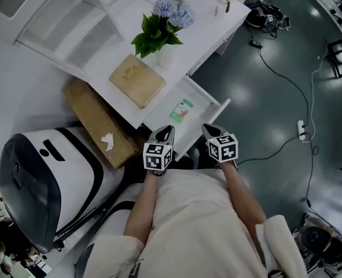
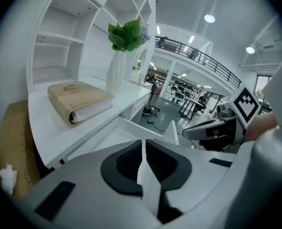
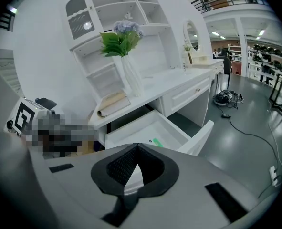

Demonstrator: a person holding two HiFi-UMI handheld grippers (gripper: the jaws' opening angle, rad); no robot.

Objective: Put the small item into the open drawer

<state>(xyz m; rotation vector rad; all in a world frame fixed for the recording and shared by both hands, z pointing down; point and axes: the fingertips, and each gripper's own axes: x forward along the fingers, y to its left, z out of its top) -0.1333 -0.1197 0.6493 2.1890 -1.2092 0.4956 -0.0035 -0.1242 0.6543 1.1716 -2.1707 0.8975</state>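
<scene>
Fingers (image 2: 124,163) of left gripper (image 1: 166,132) and right gripper (image 1: 210,131) are pressing together, gripping nothing; item (image 1: 183,111) is lying in drawer (image 1: 198,97) at 12 o'clock.

Desk (image 1: 182,28), drawer (image 1: 204,91): white, smooth, satin painted look; floor (image 1: 275,86): dark, glossy, mirrors lamps; book (image 1: 137,80): tan matt cover, cloth-like, paper edges; box (image 1: 92,117): brown matt cardboard; machine (image 1: 61,155): glossy white plastic shell, dark shiny panel; left gripper (image 2: 143,149), right gripper (image 3: 137,150): matt grey plastic, black ribbed pads (image 2: 124,163); leaves (image 1: 153,36): waxy green
</scene>
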